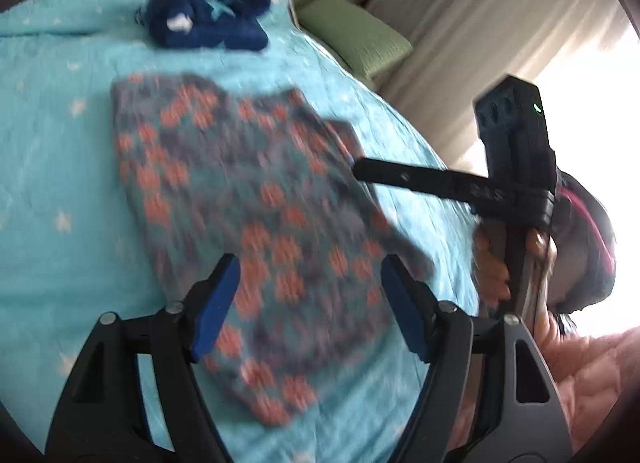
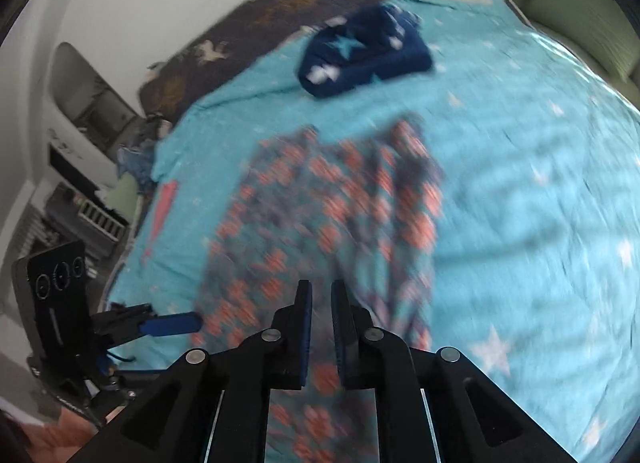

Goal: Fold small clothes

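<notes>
A small garment with a grey-blue and coral pattern lies flat on the turquoise star blanket. My left gripper hovers over its near part, open, with nothing between the blue pads. In the right wrist view the same garment stretches away in front of my right gripper. Its pads stand almost together with a thin slit and no cloth visibly pinched. The left wrist view shows the right gripper at the garment's right edge. A folded navy star garment rests farther back.
Green cushions and a curtain border the blanket on the right. A dark patterned rug lies beyond it. A hand with a pink sleeve holds the right tool. Furniture stands at left.
</notes>
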The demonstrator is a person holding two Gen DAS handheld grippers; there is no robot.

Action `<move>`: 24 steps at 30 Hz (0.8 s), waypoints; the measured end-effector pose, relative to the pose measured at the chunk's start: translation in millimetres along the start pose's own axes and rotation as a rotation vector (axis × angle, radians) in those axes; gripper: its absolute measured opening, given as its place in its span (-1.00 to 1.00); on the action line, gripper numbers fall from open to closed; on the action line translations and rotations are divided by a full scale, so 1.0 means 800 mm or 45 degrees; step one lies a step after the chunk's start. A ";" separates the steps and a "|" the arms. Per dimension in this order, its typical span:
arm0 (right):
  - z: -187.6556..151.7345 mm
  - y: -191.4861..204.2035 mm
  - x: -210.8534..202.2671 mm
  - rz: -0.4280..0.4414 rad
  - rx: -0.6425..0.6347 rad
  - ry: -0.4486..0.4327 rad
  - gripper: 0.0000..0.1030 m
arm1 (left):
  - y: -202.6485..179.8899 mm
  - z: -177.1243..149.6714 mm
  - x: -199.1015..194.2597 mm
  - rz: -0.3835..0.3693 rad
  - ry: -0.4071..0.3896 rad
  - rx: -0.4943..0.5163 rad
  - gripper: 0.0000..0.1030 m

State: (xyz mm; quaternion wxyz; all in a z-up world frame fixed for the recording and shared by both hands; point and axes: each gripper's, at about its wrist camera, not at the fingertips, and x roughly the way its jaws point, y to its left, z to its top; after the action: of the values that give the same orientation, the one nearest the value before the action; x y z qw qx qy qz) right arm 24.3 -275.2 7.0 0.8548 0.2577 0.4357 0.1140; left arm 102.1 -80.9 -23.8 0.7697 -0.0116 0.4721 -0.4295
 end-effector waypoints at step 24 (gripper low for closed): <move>0.023 -0.067 0.009 -0.169 0.094 -0.035 0.21 | 0.019 0.020 0.063 0.349 0.022 0.048 0.54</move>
State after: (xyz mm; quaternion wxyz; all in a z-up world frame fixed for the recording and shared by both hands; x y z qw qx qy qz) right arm 41.8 -323.1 -18.1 0.8563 0.2613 0.4440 0.0375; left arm 133.4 -111.5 -57.7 0.8173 0.0712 0.4676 -0.3292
